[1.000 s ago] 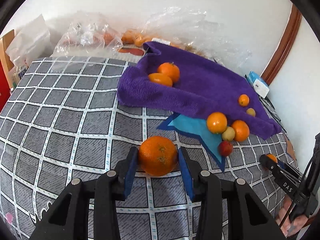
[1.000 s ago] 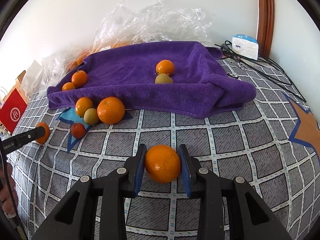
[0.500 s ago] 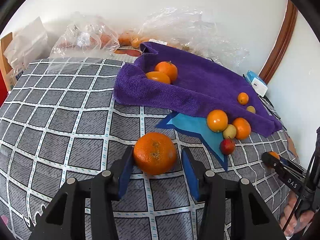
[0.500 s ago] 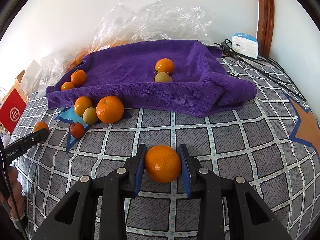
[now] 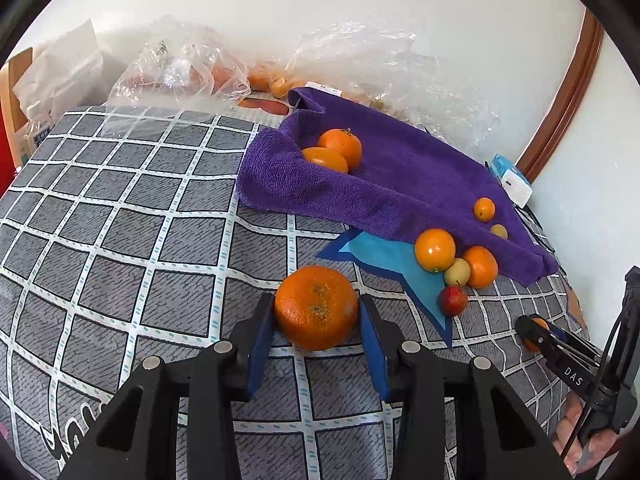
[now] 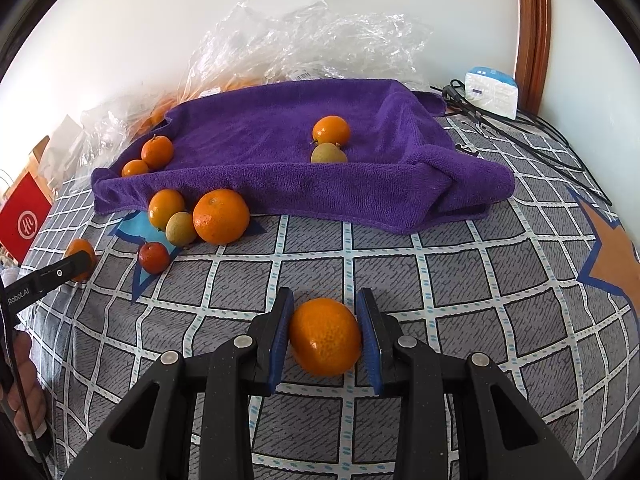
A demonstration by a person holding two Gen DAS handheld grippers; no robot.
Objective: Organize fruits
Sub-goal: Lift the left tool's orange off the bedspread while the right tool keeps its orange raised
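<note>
My left gripper (image 5: pixel 316 312) is shut on a large orange (image 5: pixel 316 307), held just over the checked cloth. My right gripper (image 6: pixel 324 322) is shut on a smaller orange (image 6: pixel 325 336). A purple towel (image 5: pixel 400 184) lies at the back with two oranges (image 5: pixel 340 146) in its left fold and a small orange (image 5: pixel 484 209) further right. The towel shows in the right wrist view (image 6: pixel 260 148) too. A cluster of fruit (image 6: pixel 218 216) lies at the towel's front edge on a blue star patch (image 5: pixel 384 256), with a small red fruit (image 6: pixel 153 257) beside it.
Crumpled clear plastic bags (image 6: pixel 304 44) with more oranges lie against the wall. A white and blue box (image 6: pixel 491 91) and black cables (image 6: pixel 532 136) sit at the far right. A red bag (image 6: pixel 24 216) stands at the left edge. The checked cloth (image 5: pixel 120 208) covers the surface.
The left gripper has closed on the large orange and moved forward and right, closer to the towel. The right gripper has kept its orange and barely moved.
</note>
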